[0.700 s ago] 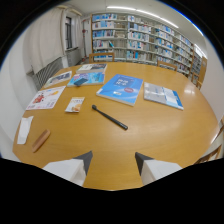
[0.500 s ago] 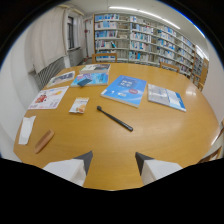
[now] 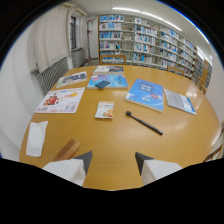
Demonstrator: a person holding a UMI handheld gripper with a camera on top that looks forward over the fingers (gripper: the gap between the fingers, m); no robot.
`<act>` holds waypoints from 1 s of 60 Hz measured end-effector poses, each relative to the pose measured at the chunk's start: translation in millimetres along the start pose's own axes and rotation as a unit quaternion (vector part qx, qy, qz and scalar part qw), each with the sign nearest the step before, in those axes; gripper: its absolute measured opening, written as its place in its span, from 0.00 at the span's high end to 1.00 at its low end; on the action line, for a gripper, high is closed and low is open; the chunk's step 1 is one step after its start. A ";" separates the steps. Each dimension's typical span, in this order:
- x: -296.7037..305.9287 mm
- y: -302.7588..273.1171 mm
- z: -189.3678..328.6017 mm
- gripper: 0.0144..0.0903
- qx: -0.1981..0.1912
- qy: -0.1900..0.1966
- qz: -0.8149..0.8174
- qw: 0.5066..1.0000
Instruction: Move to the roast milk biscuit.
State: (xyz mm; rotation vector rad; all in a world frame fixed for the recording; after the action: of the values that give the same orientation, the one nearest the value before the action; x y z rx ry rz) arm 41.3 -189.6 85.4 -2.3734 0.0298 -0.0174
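- We take the small pale packet [image 3: 104, 110] lying flat on the round wooden table [image 3: 120, 145] to be the roast milk biscuit; it sits beyond our fingers, slightly toward the left one.
- Our gripper [image 3: 112, 161] holds nothing, its jaws standing apart.
- Just beside the packet lies a black pen [image 3: 144, 123]; further off a blue booklet [image 3: 145, 93], and near the left finger a brown bar [image 3: 67, 149] and a white tissue pack [image 3: 36, 138].
- The risk, we judge: several flat paper items look alike, so we could drift to the illustrated leaflet [image 3: 61, 100] instead.
- No writing is legible on any label.
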 end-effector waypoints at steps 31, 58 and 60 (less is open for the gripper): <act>-51.8 -47.1 66.0 0.08 0.007 0.016 -0.011 1.000; -40.9 -96.1 169.9 0.08 -0.015 -0.002 -0.022 1.000; -40.1 -99.7 176.2 0.08 -0.017 -0.003 -0.022 1.000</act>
State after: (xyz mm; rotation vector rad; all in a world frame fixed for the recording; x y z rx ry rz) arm 6.6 5.5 27.8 -2.4072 -0.0245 -0.0309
